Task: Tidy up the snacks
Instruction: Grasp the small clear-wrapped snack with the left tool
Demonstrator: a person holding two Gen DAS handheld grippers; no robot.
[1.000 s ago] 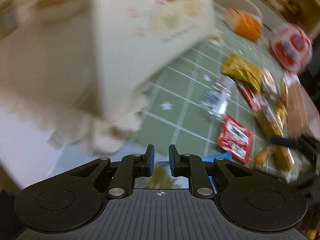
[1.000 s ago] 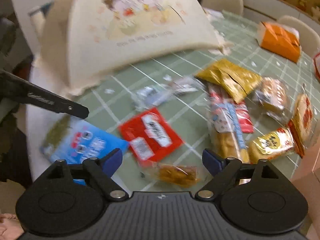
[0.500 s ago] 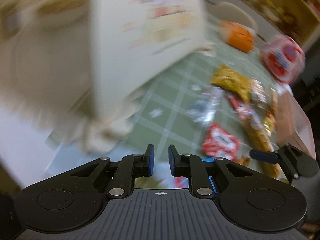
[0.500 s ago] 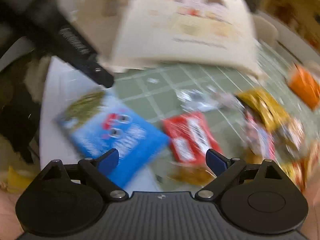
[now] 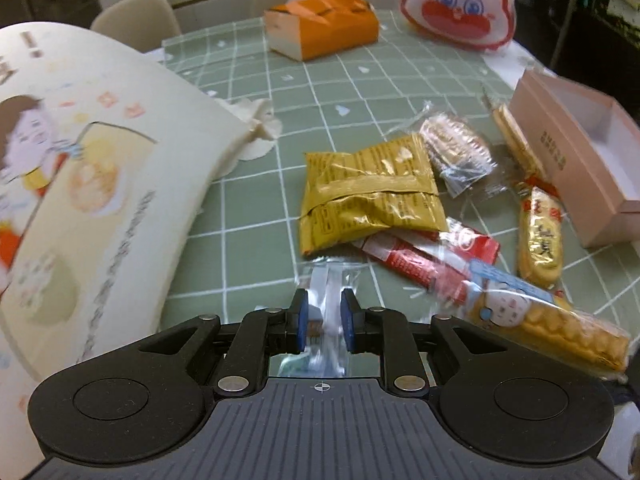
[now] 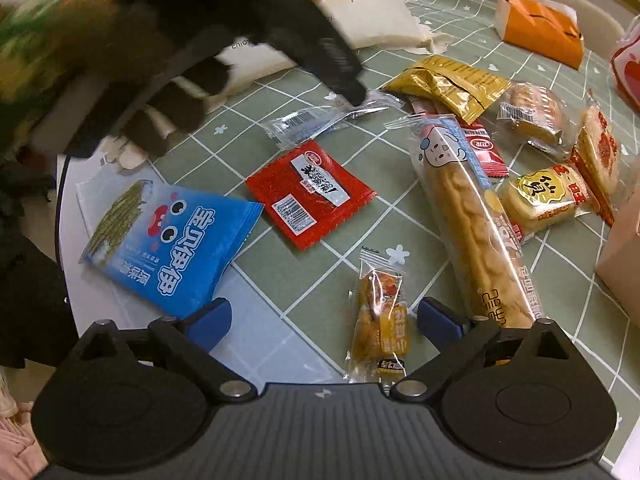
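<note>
Snacks lie scattered on a green checked tablecloth [image 5: 256,216]. My left gripper [image 5: 323,312] hovers low over a clear silver packet [image 5: 328,292], jaws narrow with the packet between the pads; whether they pinch it is unclear. In the right wrist view the left gripper [image 6: 352,88] touches that packet [image 6: 320,120]. My right gripper [image 6: 324,316] is open above a small yellow candy packet [image 6: 380,320]. Nearby lie a blue seaweed bag [image 6: 172,236], a red spicy packet [image 6: 310,194], a long bread stick pack [image 6: 468,220] and a gold bag [image 5: 368,192].
A cream cartoon tote bag [image 5: 80,184] stands at the left. A pink open box [image 5: 580,152] is at the right. An orange tissue box [image 5: 324,24] and a red-white cartoon bag [image 5: 456,4] sit at the back. Small cakes [image 5: 538,232] lie by the box.
My left gripper has swung from the tote bag's side to the snack pile and come down over the clear silver packet. My right gripper pulled back toward the table's near edge, still open.
</note>
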